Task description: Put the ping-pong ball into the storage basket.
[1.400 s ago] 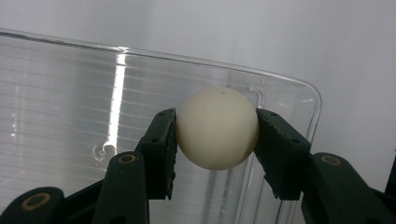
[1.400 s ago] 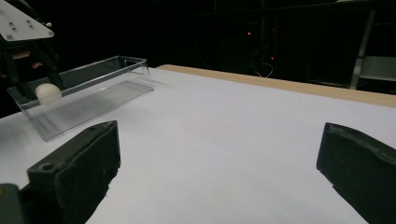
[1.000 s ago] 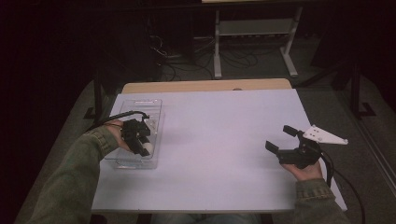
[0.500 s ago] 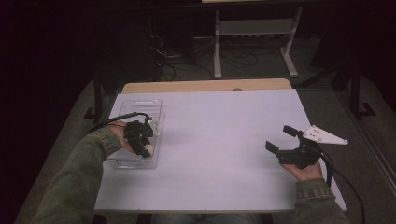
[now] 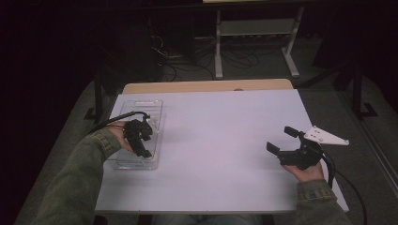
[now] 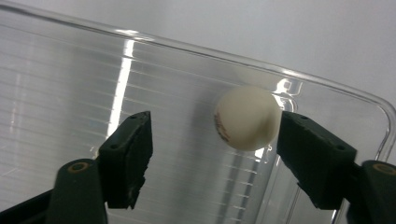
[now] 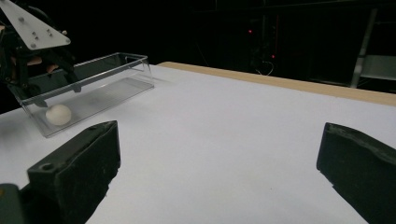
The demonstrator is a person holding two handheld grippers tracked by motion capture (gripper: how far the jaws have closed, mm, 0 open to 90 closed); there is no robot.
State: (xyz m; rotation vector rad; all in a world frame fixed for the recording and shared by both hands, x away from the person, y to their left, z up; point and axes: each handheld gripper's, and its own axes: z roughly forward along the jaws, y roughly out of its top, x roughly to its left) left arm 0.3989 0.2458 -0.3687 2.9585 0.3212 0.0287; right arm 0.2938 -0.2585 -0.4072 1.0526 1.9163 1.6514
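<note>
— White table [image 5: 225, 140], dark room: where is the ball [image 6: 245, 116]?
— Lying in the clear tray [image 5: 155, 105]; the left gripper [image 6: 212, 154], jaws just opened, has let go.
— What remains?
— Probably withdrawing; the right gripper [image 7: 219, 172] gapes, empty.

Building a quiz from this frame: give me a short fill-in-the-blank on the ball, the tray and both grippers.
The white ball lies inside the clear ____.
The left gripper, whose jaws have just been opening, has its jaws ____ around the ball.
The right gripper holds ____.
Missing words: tray; open; nothing
</note>
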